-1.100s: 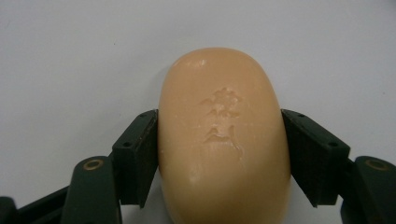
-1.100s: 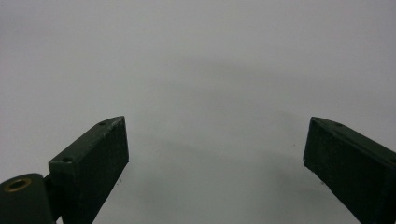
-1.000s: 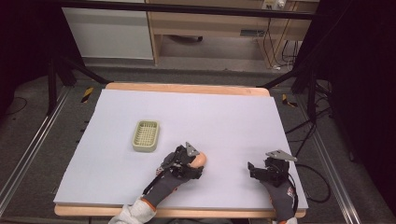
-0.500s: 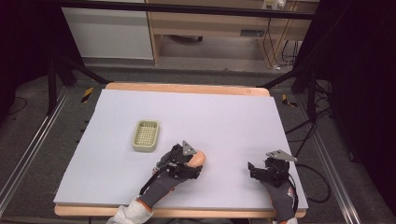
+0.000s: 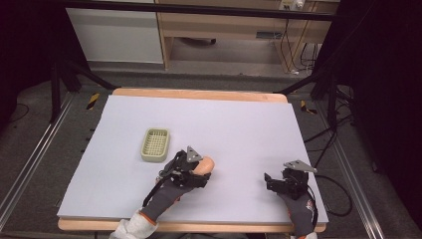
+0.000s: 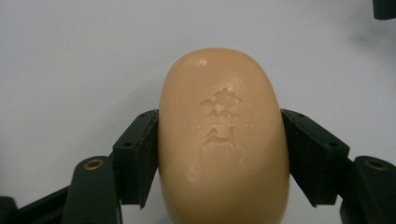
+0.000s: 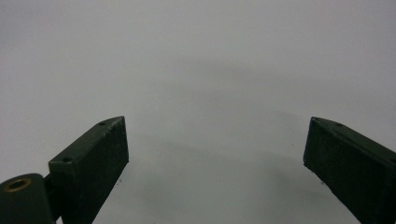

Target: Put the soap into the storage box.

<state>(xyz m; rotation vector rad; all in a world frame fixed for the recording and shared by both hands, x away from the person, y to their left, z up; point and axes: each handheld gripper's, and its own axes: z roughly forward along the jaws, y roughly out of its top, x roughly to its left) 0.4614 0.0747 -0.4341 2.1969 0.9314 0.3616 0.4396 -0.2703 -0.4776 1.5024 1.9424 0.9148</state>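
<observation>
Soap — a smooth, peach-coloured oval bar (image 6: 223, 140) with characters pressed into its top face — sits clamped between the two black jaws of the left gripper (image 6: 219, 154), one pad against each long side. In the high view the bar (image 5: 204, 165) lies near the front edge of the white-topped wooden table (image 5: 239, 124), a little left of the middle, with the left gripper (image 5: 191, 167) closed around it and a dark-gloved hand (image 5: 169, 191) reaching in from the front edge. Just beside it, toward the left edge and slightly farther back, stands a pale green rectangular plastic soap tray (image 5: 155, 145) with a slatted floor (apart from the bar, not touching it). The right gripper (image 5: 278, 180) rests close to the front right corner, well apart from the soap; in its own view the right gripper (image 7: 215, 154) has its jaws spread wide with nothing between them — just bare white tabletop.
</observation>
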